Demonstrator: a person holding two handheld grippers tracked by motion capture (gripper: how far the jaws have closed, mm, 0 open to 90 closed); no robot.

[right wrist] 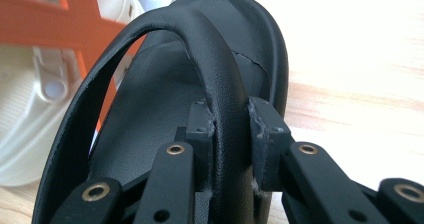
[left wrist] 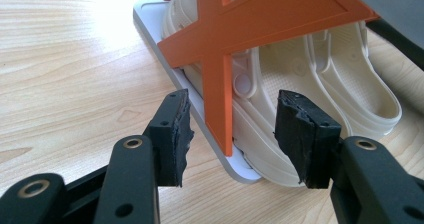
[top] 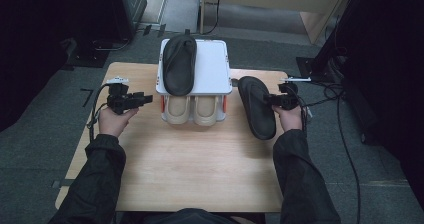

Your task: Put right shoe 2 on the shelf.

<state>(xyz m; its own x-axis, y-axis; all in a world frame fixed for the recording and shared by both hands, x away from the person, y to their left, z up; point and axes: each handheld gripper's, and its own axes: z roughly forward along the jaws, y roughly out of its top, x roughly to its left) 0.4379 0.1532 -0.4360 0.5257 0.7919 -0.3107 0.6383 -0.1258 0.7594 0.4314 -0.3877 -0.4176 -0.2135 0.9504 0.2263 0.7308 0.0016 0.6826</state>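
Observation:
A small white two-tier shoe rack [top: 212, 66] stands at the table's far middle. One black slipper [top: 179, 64] lies on its top shelf. A pair of cream clogs [top: 192, 109] sits on the lower shelf. A second black slipper [top: 256, 106] is just right of the rack, and my right gripper [top: 274, 101] is shut on its strap [right wrist: 227, 119]. My left gripper [top: 145, 98] is open to the left of the rack, its jaws pointing at the orange cross brace [left wrist: 225, 74] and the clogs [left wrist: 310, 84], with nothing between them.
The wooden table [top: 200, 169] has free room in front of the rack. Cables [top: 345, 134] trail off the right side onto the grey floor. Dark equipment stands at both sides.

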